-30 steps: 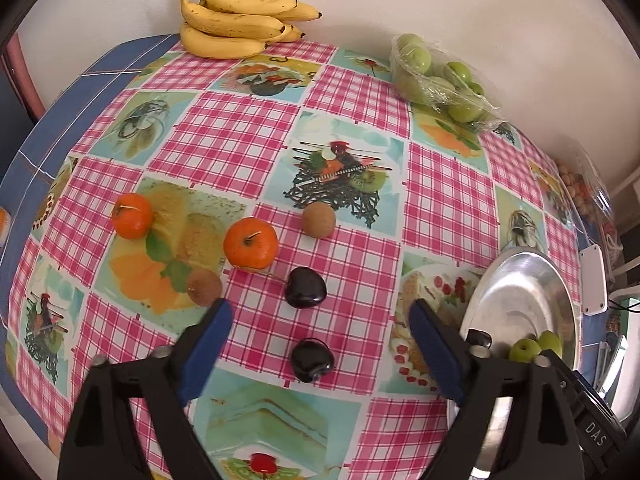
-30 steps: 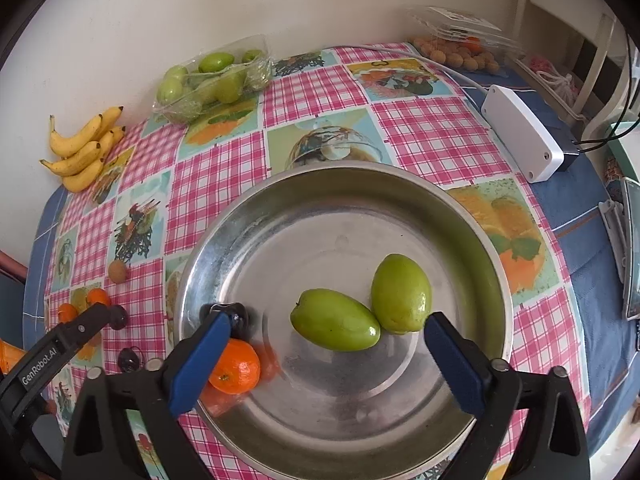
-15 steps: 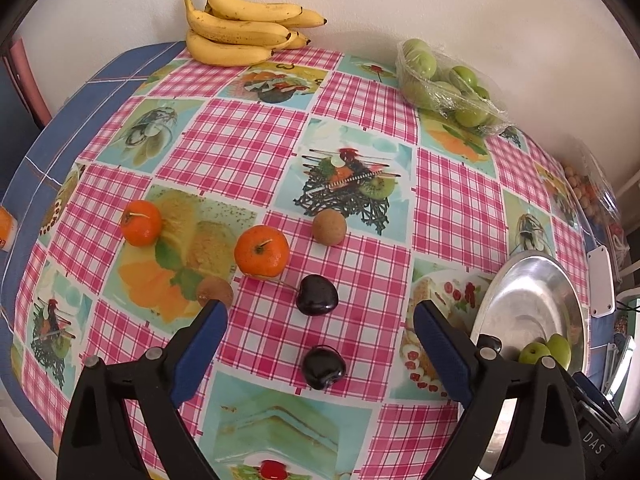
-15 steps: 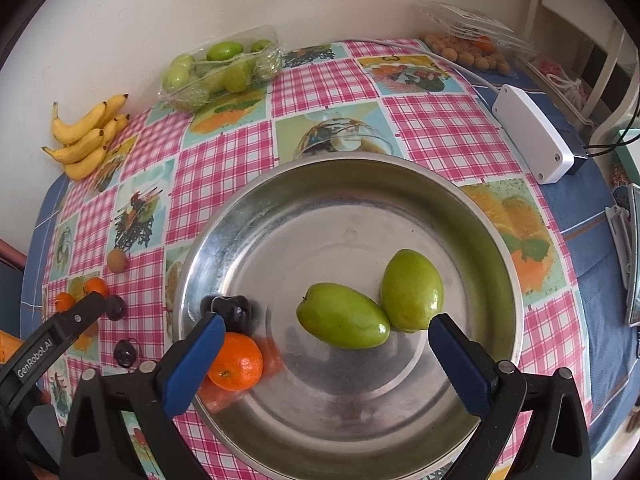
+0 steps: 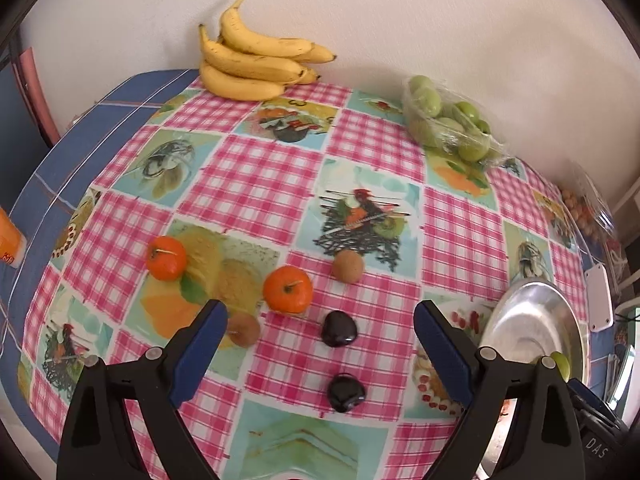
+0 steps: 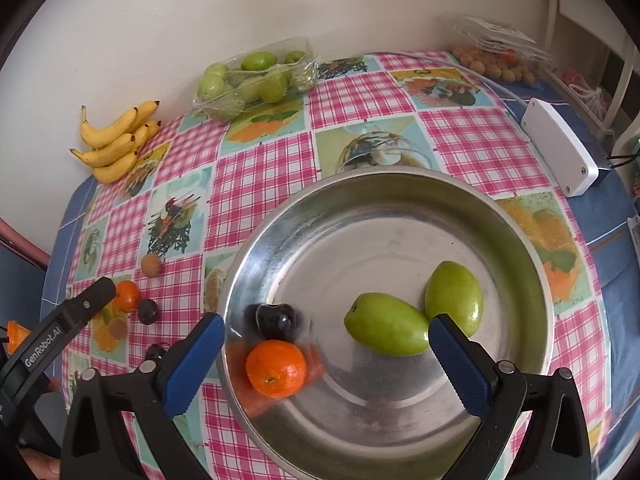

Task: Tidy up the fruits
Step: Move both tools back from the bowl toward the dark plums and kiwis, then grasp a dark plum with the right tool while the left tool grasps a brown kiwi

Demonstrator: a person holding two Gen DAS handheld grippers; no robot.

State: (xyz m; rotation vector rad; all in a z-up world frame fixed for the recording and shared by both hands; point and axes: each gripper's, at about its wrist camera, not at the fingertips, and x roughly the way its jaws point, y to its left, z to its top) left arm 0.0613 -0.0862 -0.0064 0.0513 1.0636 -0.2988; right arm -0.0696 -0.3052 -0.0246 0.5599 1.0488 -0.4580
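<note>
**Asker:** How far along was the fruit sorting at that point?

**Me:** Partly done, by my judgement. Going left to right across the worktop (image 5: 256, 184), six small fruits lay loose: an orange (image 5: 165, 258) farthest left, a small brown fruit (image 5: 243, 329), a second orange (image 5: 287, 289), another brown one (image 5: 347, 266), and two dark plums, one (image 5: 339, 328) just beyond the other (image 5: 346, 392). To the right stood the metal bowl (image 6: 400, 184), and in it I had a dark plum (image 6: 275, 321) touching an orange (image 6: 276, 368), then two green fruits (image 6: 386, 330) lying against each other. So four were in and six seemed left. The bananas (image 5: 252, 64) and the wrapped tray of green fruit (image 5: 448, 124) sat by the wall; I couldn't tell whether they counted.

**Asker:** And your tongs?

**Me:** My left tongs (image 5: 316, 328) were spread wide and empty, hanging over the loose fruit with the farther plum showing between the blue pads, nothing touched. My right tongs (image 6: 326, 350) were also released, wide apart above the bowl, gripping nothing; I couldn't tell whether one pad brushed the nearer green fruit.

**Asker:** What came next, in your view?

**Me:** Probably lowering the left tongs onto one of those plums.
</note>
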